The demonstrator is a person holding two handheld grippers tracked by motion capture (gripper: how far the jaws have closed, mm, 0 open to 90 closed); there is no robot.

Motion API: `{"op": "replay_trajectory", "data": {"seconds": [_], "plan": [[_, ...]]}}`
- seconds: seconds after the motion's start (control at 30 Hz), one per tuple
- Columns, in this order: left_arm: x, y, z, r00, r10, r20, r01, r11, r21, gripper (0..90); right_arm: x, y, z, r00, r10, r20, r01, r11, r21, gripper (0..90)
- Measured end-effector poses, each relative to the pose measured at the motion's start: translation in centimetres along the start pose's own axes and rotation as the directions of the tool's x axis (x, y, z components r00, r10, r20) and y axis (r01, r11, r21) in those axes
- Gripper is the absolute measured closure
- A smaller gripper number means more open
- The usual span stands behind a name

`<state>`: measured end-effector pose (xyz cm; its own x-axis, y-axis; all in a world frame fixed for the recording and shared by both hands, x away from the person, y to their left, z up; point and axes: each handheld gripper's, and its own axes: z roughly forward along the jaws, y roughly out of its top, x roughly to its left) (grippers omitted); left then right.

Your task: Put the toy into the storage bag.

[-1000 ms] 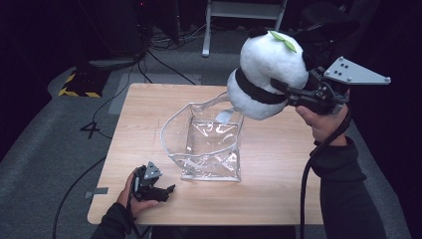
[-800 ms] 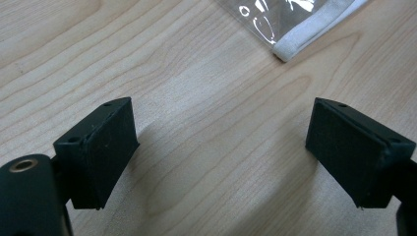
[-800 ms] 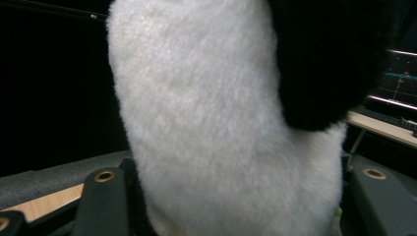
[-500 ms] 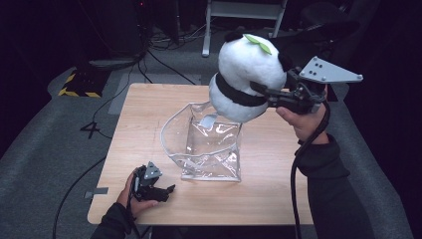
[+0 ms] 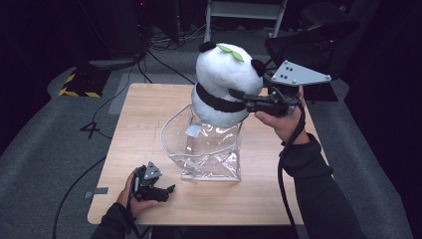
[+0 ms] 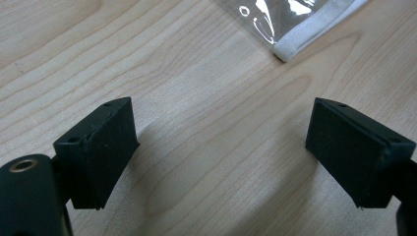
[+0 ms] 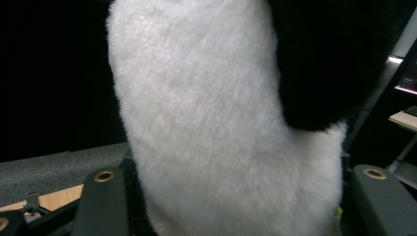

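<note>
A white and black panda plush (image 5: pixel 221 74) with a green leaf on its head hangs over the mouth of a clear plastic bag (image 5: pixel 211 149). The bag stands open on the wooden table (image 5: pixel 149 114). My right gripper (image 5: pixel 239 99) comes in from the right and is shut on the plush's side. In the right gripper view white fur (image 7: pixel 221 123) bulges between the two jaws. My left gripper (image 5: pixel 166 191) rests on the table near the front left, open with bare wood between its pads (image 6: pixel 98 147). A corner of the bag (image 6: pixel 295 24) lies just beyond it.
A dark office chair (image 5: pixel 318 40) and a white frame (image 5: pixel 244 10) stand behind the table. Cables and a yellow-black striped block (image 5: pixel 77 87) lie on the grey floor at the back left. The table's front edge is close to my left hand.
My right gripper has carried the plush leftward and slightly down, from the right of the bag to above its mouth. The left gripper has stayed put.
</note>
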<state>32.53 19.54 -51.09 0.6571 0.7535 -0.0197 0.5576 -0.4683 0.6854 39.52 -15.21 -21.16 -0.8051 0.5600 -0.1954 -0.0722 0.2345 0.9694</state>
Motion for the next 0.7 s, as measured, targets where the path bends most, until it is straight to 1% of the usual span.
{"op": "replay_trajectory", "data": {"seconds": [0.17, 0.3, 0.7], "plan": [[0.0, 0.0, 0.0, 1.0000, -0.001, 0.002, 0.001, 1.0000, 0.002, 12.2, 0.6, -0.3, 1.0, 0.9998, -0.001, -0.022, 0.001, 1.000, 0.013, 38.3], [0.0, 0.0, 0.0, 1.0000, -0.001, 0.002, 0.001, 1.0000, 0.002, 12.1, 0.9, -0.6, 1.6, 0.9990, 0.008, -0.043, -0.007, 1.000, 0.018, 38.2], [0.0, 0.0, 0.0, 1.0000, -0.001, 0.002, 0.001, 1.0000, 0.002, 12.2, 1.3, -1.9, 2.6, 0.9976, 0.020, -0.066, -0.017, 0.999, 0.045, 37.8]]}}
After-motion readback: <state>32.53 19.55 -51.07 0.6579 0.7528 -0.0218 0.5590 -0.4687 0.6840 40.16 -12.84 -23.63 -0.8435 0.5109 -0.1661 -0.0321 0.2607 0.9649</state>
